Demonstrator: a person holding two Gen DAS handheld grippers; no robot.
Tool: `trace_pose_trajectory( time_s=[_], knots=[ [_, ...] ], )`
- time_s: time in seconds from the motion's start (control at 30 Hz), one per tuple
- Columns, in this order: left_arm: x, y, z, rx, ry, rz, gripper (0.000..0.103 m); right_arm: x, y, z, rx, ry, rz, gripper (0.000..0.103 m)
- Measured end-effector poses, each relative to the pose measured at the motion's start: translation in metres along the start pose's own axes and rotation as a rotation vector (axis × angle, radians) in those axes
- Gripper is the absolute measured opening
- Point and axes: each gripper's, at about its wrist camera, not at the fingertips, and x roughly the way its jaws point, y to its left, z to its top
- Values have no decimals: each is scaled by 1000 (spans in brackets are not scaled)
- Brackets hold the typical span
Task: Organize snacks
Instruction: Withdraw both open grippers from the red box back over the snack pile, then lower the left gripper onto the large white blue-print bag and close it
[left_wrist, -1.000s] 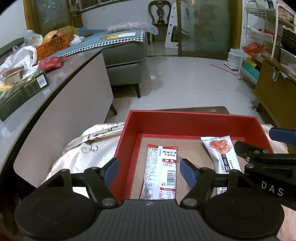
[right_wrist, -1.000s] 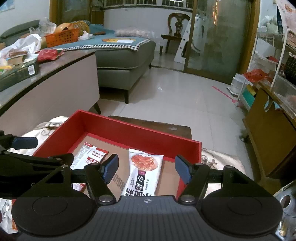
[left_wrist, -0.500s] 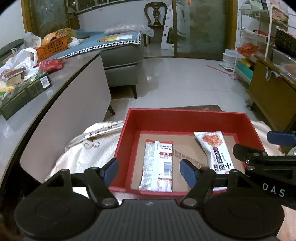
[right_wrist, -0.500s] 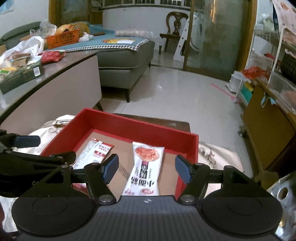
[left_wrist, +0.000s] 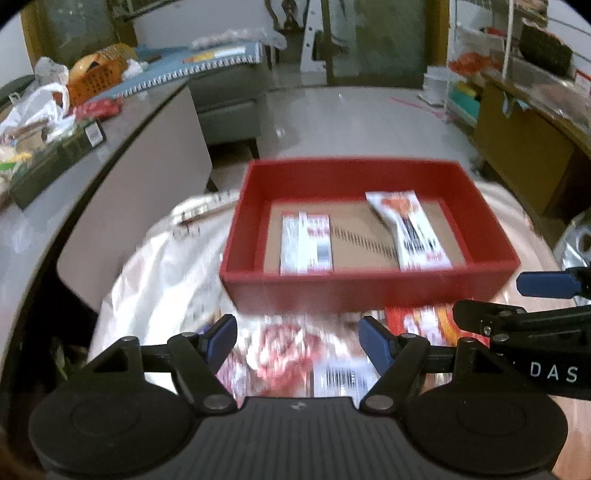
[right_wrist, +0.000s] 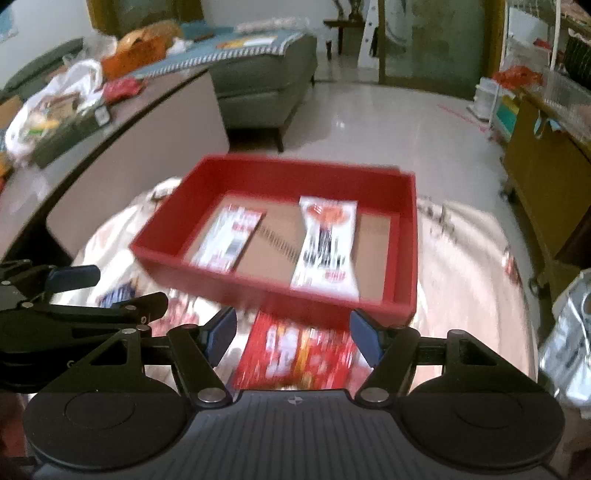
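Note:
A red box (left_wrist: 369, 291) (right_wrist: 273, 291) stands on a white cloth and holds two snack packets: a silver-red one (left_wrist: 304, 245) (right_wrist: 231, 242) on the left and a white-orange one (left_wrist: 410, 229) (right_wrist: 327, 243) on the right. My left gripper (left_wrist: 297, 338) is open and empty, above a blurred pink-white packet (left_wrist: 291, 354) lying in front of the box. My right gripper (right_wrist: 293, 334) is open and empty, above a red packet (right_wrist: 295, 354) in front of the box. The red packet also shows in the left wrist view (left_wrist: 421, 321). The frames are motion-blurred.
A grey counter (left_wrist: 122, 147) with bags, a dark box and an orange basket runs along the left. A wooden cabinet (right_wrist: 543, 184) stands at the right. A silver foil bag (right_wrist: 569, 332) lies at the right edge. A blue-white packet (right_wrist: 118, 295) lies left of the box.
Both grippers have pulled back from over the box and tilted down. The box now sits farther away, and loose packets in front of it have come into view. Both stay open.

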Motion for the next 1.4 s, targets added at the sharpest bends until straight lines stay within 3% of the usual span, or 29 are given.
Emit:
trace_pose_trajectory(
  time_s=[0.33, 0.4, 0.6, 0.83, 0.93, 1.0, 1.07, 1.2, 1.3, 1.4],
  knots=[
    [-8, 3, -40, 38, 70, 6, 67, -2, 16, -38, 2, 107, 29, 76],
    [-9, 4, -44, 35, 70, 0, 67, -1, 16, -43, 6, 124, 28, 81],
    [-3, -11, -41, 39, 91, -59, 68, -13, -5, -41, 51, 97, 7, 84],
    [27, -39, -44, 61, 187, -76, 74, -12, -36, -52, 106, 126, -23, 84],
    [40, -39, -49, 44, 221, -65, 86, -11, -47, -55, 128, 135, -23, 84],
    [44, -33, -49, -2, 241, -85, 83, -12, -51, -54, 138, 131, -21, 84],
    [42, -29, -51, -38, 242, -117, 73, -13, -54, -54, 139, 126, -13, 84],
    [41, -33, -54, -58, 232, -106, 73, -9, -59, -58, 148, 150, -17, 84],
    [42, -44, -52, -14, 242, -95, 79, -10, -59, -61, 151, 155, -29, 84],
    [47, -63, -57, 92, 249, -44, 88, -10, -62, -65, 159, 162, -42, 84]
  ],
)
